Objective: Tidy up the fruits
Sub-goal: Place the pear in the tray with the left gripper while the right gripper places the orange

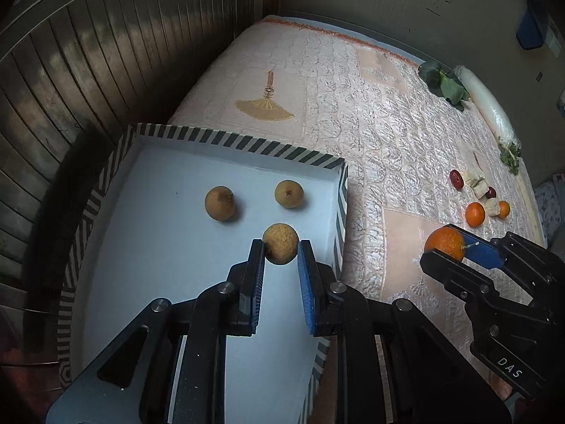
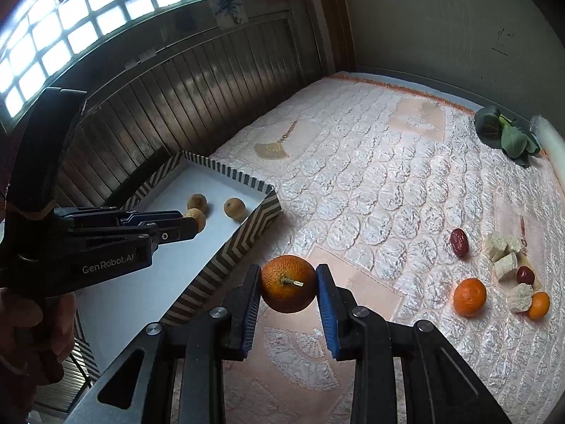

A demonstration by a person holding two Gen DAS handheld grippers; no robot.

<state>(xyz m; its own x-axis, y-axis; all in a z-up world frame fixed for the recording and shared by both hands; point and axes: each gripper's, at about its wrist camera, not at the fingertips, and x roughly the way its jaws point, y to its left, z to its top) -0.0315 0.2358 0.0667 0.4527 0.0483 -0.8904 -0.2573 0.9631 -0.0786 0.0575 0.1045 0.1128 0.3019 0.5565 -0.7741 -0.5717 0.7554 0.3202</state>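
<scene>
Your left gripper point(image 1: 281, 249) jaws pinch a brown fruit point(image 1: 280, 243) over the striped tray point(image 1: 247, 143), ready to join two others point(image 1: 219, 202). Your right gripper point(image 2: 288, 284) jaws clamp an orange point(image 2: 287, 282) above the bed point(image 2: 370, 183), beside the tray wall. Farther off lie tangerines point(image 2: 469, 296), dates point(image 2: 459, 242) and greens point(image 2: 505, 136); nothing blocks you.

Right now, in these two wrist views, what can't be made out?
- Tray: near end hidden by the left gripper in the left wrist view.
- Pale chunks beside the dates: too small to identify in either view.
- White wrapped roll: cut off by the right wrist view's edge.
</scene>
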